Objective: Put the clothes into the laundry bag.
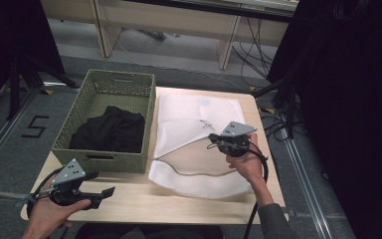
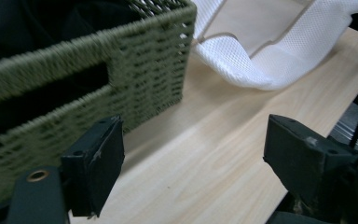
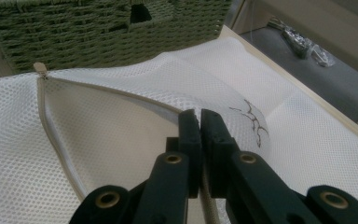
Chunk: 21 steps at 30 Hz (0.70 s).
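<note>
White mesh laundry bag point(image 1: 199, 142) lies flat on the right half of the table point(image 1: 144, 201), its left edge just beside the green woven basket point(image 1: 104, 119); the basket holds a dark garment point(image 1: 110, 130). Right gripper point(image 1: 213, 138) has its jaws pinched together on the bag's upper layer at the zip edge point(image 3: 74, 121), lifting it so the mouth gapes open toward the near side. Left gripper point(image 1: 108, 192) sits low at the near left corner of the table, jaws spread wide with nothing between them, pointing at the basket's near wall. Judgement: the bag is very light, limp and thin; it will sag and fold wherever unsupported, and the mesh may slide out of a shallow pinch. The stitched zip hem looks the firmest hold. A second grip on the lower hem would likely keep the mouth open.
</note>
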Each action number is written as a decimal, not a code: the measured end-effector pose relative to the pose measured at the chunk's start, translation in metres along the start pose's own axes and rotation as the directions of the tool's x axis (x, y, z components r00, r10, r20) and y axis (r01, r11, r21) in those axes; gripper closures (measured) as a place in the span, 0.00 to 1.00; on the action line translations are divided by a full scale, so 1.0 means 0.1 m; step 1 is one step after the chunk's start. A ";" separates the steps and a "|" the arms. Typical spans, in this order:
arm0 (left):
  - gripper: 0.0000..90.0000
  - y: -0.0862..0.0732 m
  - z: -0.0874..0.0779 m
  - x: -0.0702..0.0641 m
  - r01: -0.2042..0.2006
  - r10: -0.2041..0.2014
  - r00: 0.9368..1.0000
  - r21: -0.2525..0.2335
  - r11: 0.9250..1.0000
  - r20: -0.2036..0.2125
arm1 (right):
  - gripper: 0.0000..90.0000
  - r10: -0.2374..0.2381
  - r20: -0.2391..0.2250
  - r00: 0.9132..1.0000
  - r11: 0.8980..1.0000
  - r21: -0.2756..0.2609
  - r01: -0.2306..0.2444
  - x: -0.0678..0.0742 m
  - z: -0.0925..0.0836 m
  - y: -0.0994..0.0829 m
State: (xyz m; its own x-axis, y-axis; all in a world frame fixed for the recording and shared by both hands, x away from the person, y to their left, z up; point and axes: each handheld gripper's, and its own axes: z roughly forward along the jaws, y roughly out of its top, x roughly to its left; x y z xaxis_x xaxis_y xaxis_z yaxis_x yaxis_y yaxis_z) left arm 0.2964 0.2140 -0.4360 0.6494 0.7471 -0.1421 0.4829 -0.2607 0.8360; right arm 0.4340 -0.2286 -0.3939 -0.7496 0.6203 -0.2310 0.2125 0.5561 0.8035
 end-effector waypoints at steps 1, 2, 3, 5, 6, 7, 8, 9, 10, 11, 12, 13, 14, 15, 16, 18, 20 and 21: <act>0.22 0.04 -0.02 0.01 0.004 -0.004 1.000 -0.011 1.000 -0.013 | 0.98 -0.001 0.007 1.000 1.000 -0.004 0.001 0.00 0.00 0.01; 0.22 0.07 -0.03 0.02 0.004 -0.004 1.000 -0.017 1.000 -0.022 | 0.98 0.010 0.007 1.000 1.000 -0.003 -0.010 0.00 0.00 0.02; 0.22 0.13 -0.05 0.04 0.000 -0.001 1.000 -0.031 1.000 -0.030 | 0.98 0.005 0.007 1.000 1.000 -0.006 -0.005 0.00 0.00 0.03; 0.22 0.22 -0.08 0.06 -0.022 0.020 0.999 -0.043 0.999 -0.050 | 0.98 0.003 0.008 1.000 1.000 -0.014 -0.003 -0.01 -0.02 0.06; 0.21 0.26 -0.08 0.07 -0.025 0.022 0.998 -0.052 0.998 -0.058 | 0.98 0.009 0.010 1.000 1.000 -0.013 -0.009 -0.02 -0.02 0.07; 0.20 0.30 -0.09 0.09 -0.034 0.031 0.998 -0.056 0.998 -0.062 | 0.98 0.003 0.010 1.000 1.000 -0.019 -0.003 -0.02 -0.02 0.08; 0.19 0.35 -0.10 0.12 -0.046 0.042 0.996 -0.055 0.997 -0.073 | 0.98 0.000 0.010 1.000 1.000 -0.016 0.000 -0.03 -0.03 0.09; 0.18 0.35 -0.10 0.12 -0.046 0.042 0.996 -0.055 0.997 -0.073 | 0.98 0.003 0.007 1.000 1.000 -0.017 -0.003 -0.03 -0.03 0.09; 0.18 0.46 -0.10 0.17 -0.057 0.051 0.994 -0.060 0.997 -0.093 | 0.98 0.004 0.007 1.000 1.000 -0.020 -0.004 -0.03 -0.03 0.09; 0.18 0.51 -0.10 0.19 -0.066 0.060 0.993 -0.053 0.996 -0.100 | 0.98 0.009 0.011 1.000 1.000 -0.015 -0.009 -0.03 -0.03 0.09; 0.18 0.56 -0.09 0.22 -0.069 0.064 0.992 -0.047 0.997 -0.104 | 0.98 0.009 0.012 1.000 1.000 -0.019 -0.009 -0.03 -0.02 0.09; 0.18 0.61 -0.08 0.25 -0.064 0.059 0.993 -0.050 0.997 -0.103 | 0.98 0.003 0.008 1.000 1.000 -0.020 -0.003 -0.02 -0.02 0.09; 0.19 0.65 -0.07 0.28 -0.061 0.056 0.994 -0.053 0.997 -0.095 | 0.98 0.009 0.009 1.000 1.000 -0.019 -0.009 -0.02 -0.02 0.09; 0.20 0.69 -0.06 0.32 -0.054 0.050 0.994 -0.049 0.997 -0.096 | 0.98 0.010 0.010 1.000 1.000 -0.021 -0.010 -0.02 -0.01 0.09; 0.20 0.75 -0.04 0.36 -0.047 0.043 0.994 -0.042 0.998 -0.100 | 0.98 0.004 0.005 1.000 1.000 -0.019 -0.004 -0.02 -0.01 0.09; 0.19 0.84 -0.01 0.42 -0.052 0.048 0.992 -0.031 0.998 -0.118 | 0.98 0.009 0.007 1.000 1.000 -0.019 -0.008 -0.02 -0.01 0.08; 0.20 0.92 0.04 0.50 -0.039 0.036 0.992 -0.025 0.999 -0.121 | 0.98 0.007 0.005 1.000 1.000 -0.016 -0.007 -0.03 -0.01 0.08; 0.20 0.96 0.06 0.54 -0.028 0.025 0.992 -0.024 0.999 -0.125 | 0.98 0.012 -0.005 1.000 1.000 -0.012 -0.012 -0.03 -0.01 0.07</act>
State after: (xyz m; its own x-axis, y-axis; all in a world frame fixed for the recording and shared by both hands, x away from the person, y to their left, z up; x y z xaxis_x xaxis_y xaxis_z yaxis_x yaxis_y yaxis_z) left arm 0.3814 0.2254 -0.3669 0.5824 0.8111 -0.0540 0.4501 -0.2665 0.8523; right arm 0.4374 -0.2267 -0.3871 -0.7502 0.6240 -0.2187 0.2137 0.5418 0.8129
